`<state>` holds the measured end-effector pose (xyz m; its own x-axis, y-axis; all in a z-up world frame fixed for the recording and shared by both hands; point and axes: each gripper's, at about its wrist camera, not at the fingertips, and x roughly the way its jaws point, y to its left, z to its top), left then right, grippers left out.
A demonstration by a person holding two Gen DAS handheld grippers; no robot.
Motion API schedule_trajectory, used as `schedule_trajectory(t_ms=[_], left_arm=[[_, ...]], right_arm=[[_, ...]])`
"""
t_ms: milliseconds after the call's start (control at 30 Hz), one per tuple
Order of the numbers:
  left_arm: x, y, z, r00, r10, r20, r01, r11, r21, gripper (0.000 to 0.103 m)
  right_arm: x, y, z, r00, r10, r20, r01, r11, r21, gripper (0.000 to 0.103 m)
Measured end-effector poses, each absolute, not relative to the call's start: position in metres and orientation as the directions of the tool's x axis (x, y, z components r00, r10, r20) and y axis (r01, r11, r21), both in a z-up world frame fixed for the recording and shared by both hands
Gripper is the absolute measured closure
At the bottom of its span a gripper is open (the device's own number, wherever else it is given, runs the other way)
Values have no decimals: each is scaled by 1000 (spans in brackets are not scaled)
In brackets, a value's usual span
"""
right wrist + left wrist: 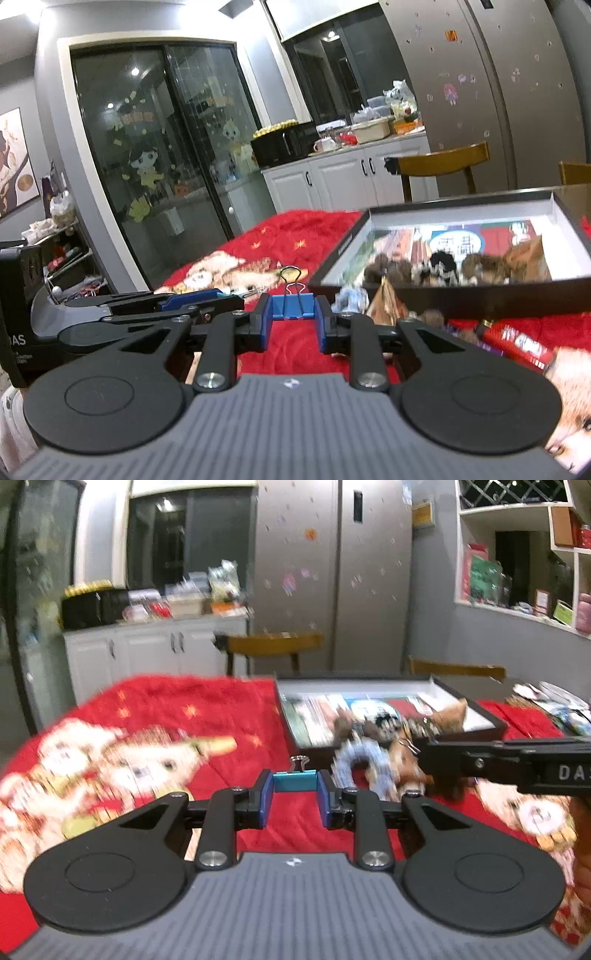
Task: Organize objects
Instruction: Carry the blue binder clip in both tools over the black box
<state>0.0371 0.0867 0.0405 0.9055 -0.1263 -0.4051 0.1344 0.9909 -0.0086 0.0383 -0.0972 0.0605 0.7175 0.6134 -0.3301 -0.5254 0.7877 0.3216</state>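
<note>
Left tongs [294,797] clamp a teal binder clip [294,781] between the blue pads [266,801], wire handles pointing away from the camera. Right tongs [292,321] likewise grip a blue binder clip [292,307], its wire loops [291,278] standing up and forward. Both clips are held off the red cloth [207,709] that covers the bench; the cloth has a bear print.

In the right wrist view the left tongs appear at the left edge, lying almost level, just beside the right tongs. In the left wrist view the right tongs come in from the right edge, over a small pile of plush keychains [373,760] lying on the cloth beside the tray.

Black shallow tray [461,295] with white inner walls sits on the cloth ahead and to the right of both tongs. Inside it are printed cards or packets and several fuzzy plush pieces [439,266] near the front wall; details blurred. Some plush items also lie outside, against the tray's front wall.

Background: wooden chair [443,162], silver fridge [332,572], white cabinets [332,177], glass sliding door [155,155].
</note>
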Motion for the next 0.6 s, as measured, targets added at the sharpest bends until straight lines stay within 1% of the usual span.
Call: schedule_trajectory(t_ms=[200,400,600], left_arm=[[46,74,72,927,-103,-362,112,994,5,74],[62,60,104,941,-108,-320,116,993,5,74],[88,41,122,934,-132,-333,125,991,-42,74]], right_arm=[[45,-101,87,733,610,-300,-518,787,335,76],[60,-109,115,766,582,-272,-490,803,339,76],[89,-126,139,805,547,-228,-441,810,386,76]])
